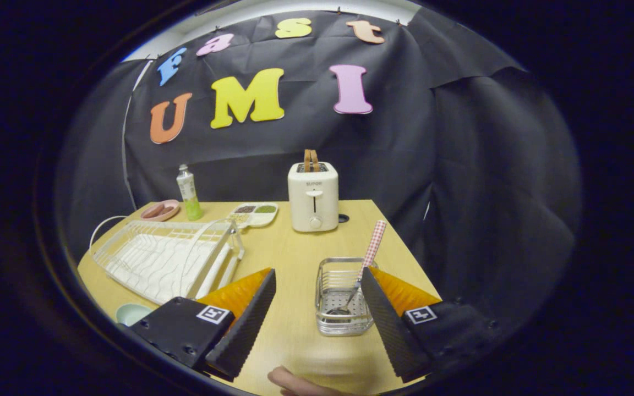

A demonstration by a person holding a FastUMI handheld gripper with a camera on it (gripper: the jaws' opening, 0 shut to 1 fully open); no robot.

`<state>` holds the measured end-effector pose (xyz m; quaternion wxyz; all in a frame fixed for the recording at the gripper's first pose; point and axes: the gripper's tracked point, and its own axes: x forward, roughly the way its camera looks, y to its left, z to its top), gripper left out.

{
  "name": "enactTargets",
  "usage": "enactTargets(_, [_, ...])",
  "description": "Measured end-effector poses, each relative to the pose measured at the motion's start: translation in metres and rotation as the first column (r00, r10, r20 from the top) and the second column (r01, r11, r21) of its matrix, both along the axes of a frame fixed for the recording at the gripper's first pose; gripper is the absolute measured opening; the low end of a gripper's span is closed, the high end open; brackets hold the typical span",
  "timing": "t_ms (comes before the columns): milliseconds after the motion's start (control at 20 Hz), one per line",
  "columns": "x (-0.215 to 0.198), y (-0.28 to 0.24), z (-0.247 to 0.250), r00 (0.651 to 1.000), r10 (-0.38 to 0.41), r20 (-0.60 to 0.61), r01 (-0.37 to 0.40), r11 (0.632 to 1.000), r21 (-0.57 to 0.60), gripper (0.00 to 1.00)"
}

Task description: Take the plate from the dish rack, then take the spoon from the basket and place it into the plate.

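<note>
My gripper is open above the wooden table, with nothing held. A small wire basket stands between the fingers, close against the right one. A spoon with a checked pink handle leans in it, bowl down, with the handle rising past the right fingertip. The white wire dish rack lies beyond the left finger, and no plate shows in it. A pale green plate peeks out beside the left finger, in front of the rack, mostly hidden.
A white toaster with bread in it stands at the table's back. Left of it are a divided snack tray, a green bottle and a pink dish. A person's fingertip shows below the fingers.
</note>
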<state>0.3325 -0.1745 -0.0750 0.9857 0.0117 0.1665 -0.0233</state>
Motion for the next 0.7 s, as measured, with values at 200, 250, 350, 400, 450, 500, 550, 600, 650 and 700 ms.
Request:
enactTargets(200, [0.036, -0.027, -0.008, 0.998, -0.049, -0.049, 0.052, 0.996, 0.075, 1.0])
enactTargets(250, [0.042, -0.031, -0.007, 0.997, -0.047, -0.056, 0.052, 0.994, 0.093, 1.0])
enactTargets(350, [0.061, -0.044, -0.005, 0.995, -0.08, -0.051, 0.086, 0.988, 0.132, 0.98])
enactTargets(400, [0.071, -0.048, -0.006, 0.994, -0.096, -0.051, 0.103, 0.983, 0.152, 0.96])
enactTargets(450, [0.082, -0.051, -0.007, 0.992, -0.113, -0.053, 0.12, 0.977, 0.174, 0.94])
enactTargets(500, [0.09, -0.049, -0.011, 0.992, -0.11, -0.063, 0.12, 0.974, 0.191, 0.8])
enactTargets(550, [0.096, -0.052, -0.014, 0.989, -0.131, -0.063, 0.141, 0.974, 0.18, 0.65])
enactTargets(600, [0.098, -0.05, -0.017, 0.99, -0.121, -0.073, 0.131, 0.979, 0.154, 0.5])
enactTargets(650, [0.097, -0.049, -0.018, 0.99, -0.12, -0.069, 0.129, 0.982, 0.139, 0.36])
enactTargets(700, [0.097, -0.042, -0.009, 0.993, -0.106, -0.054, 0.113, 0.982, 0.152, 0.21])
